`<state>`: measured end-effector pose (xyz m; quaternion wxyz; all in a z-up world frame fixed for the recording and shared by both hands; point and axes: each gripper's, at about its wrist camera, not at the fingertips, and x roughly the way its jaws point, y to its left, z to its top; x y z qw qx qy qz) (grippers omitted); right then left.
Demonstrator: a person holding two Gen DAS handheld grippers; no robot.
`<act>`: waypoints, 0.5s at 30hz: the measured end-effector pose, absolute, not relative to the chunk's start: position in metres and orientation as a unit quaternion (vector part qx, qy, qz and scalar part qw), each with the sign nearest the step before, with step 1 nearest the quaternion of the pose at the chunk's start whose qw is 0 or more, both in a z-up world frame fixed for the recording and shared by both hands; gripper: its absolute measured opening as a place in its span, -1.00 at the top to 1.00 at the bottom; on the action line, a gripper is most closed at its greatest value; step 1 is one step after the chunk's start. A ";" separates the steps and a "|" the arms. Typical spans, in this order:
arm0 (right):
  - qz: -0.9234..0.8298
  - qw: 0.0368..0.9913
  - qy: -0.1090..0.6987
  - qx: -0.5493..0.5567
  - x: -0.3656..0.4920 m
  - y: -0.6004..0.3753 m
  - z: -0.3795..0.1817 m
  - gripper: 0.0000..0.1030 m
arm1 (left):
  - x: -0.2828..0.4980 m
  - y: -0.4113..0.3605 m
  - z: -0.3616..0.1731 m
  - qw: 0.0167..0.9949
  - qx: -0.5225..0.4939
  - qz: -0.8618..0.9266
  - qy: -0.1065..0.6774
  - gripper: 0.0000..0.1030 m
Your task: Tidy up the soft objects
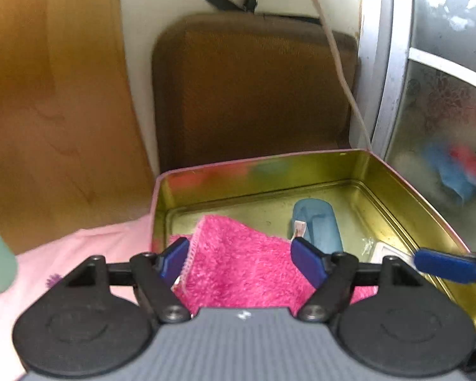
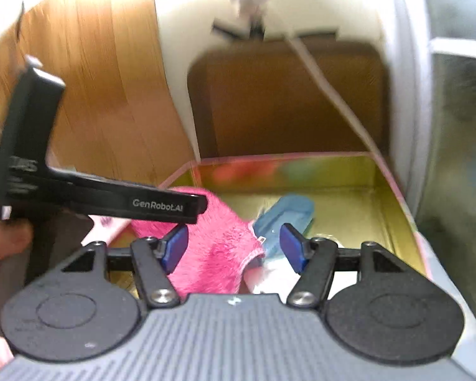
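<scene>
Both my grippers, left [image 1: 239,254] and right [image 2: 233,246], stood spread and empty. "GenRobot.AI" read on the black handle [image 2: 111,200] at middle left. Centre frame, the gold-lined metal tin [image 1: 301,168] held the fluffy pink towel [image 1: 238,263] and a pale blue soft piece [image 1: 317,222].

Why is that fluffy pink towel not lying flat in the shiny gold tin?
The fluffy pink towel sits bunched and lopsided at the left of the gold metal tin, one corner poking up and an edge curled over. It leans against the small folded blue cloth. Nothing looks spilled or broken.
</scene>
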<state>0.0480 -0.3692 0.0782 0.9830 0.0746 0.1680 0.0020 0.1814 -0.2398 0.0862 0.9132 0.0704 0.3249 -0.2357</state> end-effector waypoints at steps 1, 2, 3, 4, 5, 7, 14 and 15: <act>-0.001 0.986 0.146 0.082 0.029 -0.367 0.076 -0.31 | 0.175 -0.236 0.090 0.915 0.071 -0.234 0.320 -0.40; -0.006 0.988 0.124 0.090 0.012 -0.363 0.075 -0.34 | 0.166 -0.232 0.093 0.917 0.071 -0.233 0.315 -0.40; -0.012 0.989 0.107 0.097 -0.002 -0.360 0.071 -0.41 | 0.158 -0.228 0.095 0.918 0.072 -0.233 0.312 -0.40; -0.021 0.991 0.089 0.102 -0.019 -0.354 0.068 -0.43 | 0.149 -0.223 0.097 0.919 0.073 -0.233 0.309 -0.41; -0.029 0.991 0.074 0.107 -0.031 -0.349 0.066 -0.48 | 0.138 -0.219 0.099 0.920 0.076 -0.234 0.305 -0.41; -0.045 0.991 0.053 0.117 -0.055 -0.338 0.059 -0.49 | 0.119 -0.212 0.104 0.922 0.085 -0.236 0.296 -0.41; -0.054 0.987 0.051 0.142 -0.083 -0.314 0.047 -0.50 | 0.055 -0.184 0.112 0.931 0.105 -0.228 0.263 -0.88; -0.054 0.987 0.052 0.144 -0.084 -0.313 0.047 -0.50 | 0.049 -0.180 0.113 0.933 0.105 -0.225 0.260 -0.91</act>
